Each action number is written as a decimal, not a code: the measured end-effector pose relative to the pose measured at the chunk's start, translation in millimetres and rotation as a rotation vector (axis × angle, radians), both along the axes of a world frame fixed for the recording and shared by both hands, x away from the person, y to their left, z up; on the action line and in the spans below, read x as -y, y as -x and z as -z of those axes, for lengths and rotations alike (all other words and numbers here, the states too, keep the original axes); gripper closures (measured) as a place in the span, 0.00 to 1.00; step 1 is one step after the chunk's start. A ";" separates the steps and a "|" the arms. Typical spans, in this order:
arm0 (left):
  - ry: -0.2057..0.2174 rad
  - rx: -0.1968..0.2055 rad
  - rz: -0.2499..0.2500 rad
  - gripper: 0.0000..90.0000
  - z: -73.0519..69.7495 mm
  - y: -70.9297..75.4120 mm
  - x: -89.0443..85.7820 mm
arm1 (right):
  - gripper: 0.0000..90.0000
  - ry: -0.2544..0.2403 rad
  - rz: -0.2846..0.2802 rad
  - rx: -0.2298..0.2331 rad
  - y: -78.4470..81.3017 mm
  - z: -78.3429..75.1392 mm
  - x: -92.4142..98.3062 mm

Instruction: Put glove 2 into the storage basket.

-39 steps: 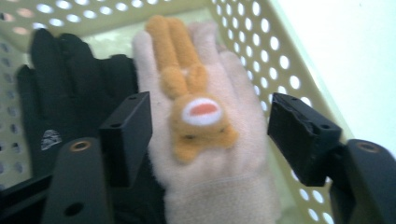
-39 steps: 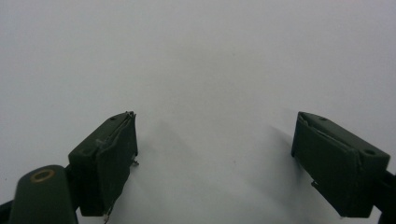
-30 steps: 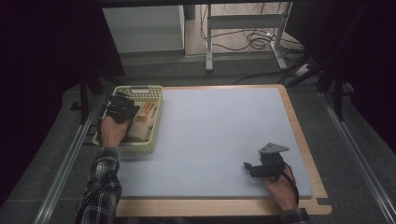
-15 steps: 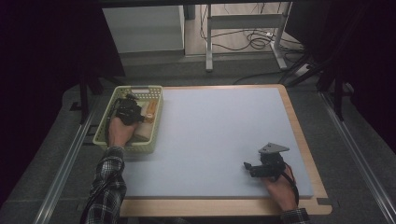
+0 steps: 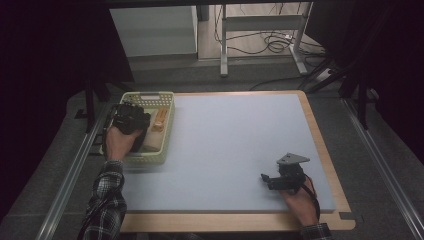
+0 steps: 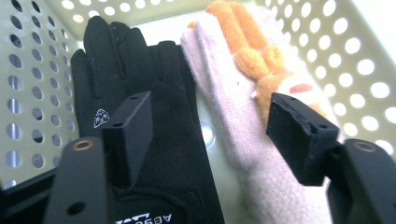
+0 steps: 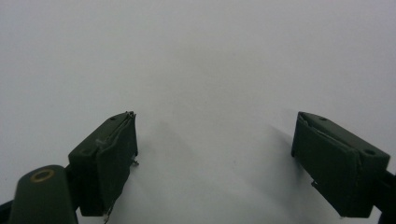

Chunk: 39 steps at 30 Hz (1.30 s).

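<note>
Inside the basket (image 5: 168, 107), the left gripper (image 6: 210, 126) has just spread its jaws above the black glove (image 6: 140, 93) and white glove (image 6: 233, 116), gripping neither; right gripper (image 5: 268, 180), well apart from the basket, sits spread and empty.

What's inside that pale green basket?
In the basket lie a black glove and a cream glove with orange fingers, side by side. Whatever lies under them is covered.
</note>
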<state>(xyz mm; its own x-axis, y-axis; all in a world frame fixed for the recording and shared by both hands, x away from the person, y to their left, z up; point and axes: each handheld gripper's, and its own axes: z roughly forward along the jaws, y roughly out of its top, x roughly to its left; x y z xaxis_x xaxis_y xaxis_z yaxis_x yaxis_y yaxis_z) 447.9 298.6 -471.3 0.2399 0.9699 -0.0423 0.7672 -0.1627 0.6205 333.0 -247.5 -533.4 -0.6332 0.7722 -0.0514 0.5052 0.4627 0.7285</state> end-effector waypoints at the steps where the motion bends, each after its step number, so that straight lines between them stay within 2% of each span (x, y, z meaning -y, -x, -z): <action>1: 0.009 0.007 0.007 0.32 -0.5 1.4 -0.8 | 0.16 0.000 0.000 0.000 0.0 0.0 0.0; 10: 0.086 0.056 0.033 0.18 -3.7 13.7 -7.6 | 0.16 0.000 0.000 0.000 0.1 0.0 0.0; 17: 0.076 0.069 0.057 0.11 -4.7 22.9 -9.0 | 0.16 0.001 0.000 0.000 0.1 0.0 -0.1; 26: 0.055 0.076 0.101 0.08 -10.1 34.1 -5.7 | 0.16 0.001 0.000 0.001 0.1 0.0 -0.1; 33: 0.075 0.080 0.145 0.04 -13.4 44.9 -1.2 | 0.16 0.003 0.000 -0.001 0.1 -0.2 0.0; 39: 0.100 0.098 0.172 0.01 -14.0 56.0 0.5 | 0.16 0.003 0.000 -0.001 0.2 -0.1 0.0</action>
<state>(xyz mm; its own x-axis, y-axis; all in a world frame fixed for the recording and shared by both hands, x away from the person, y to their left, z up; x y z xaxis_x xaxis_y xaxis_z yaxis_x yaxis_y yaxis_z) 391.9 298.1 -457.3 0.4088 0.9066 -0.1049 0.6687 -0.2193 0.7104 332.8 -247.5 -533.3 -0.6332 0.7721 -0.0536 0.5056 0.4650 0.7267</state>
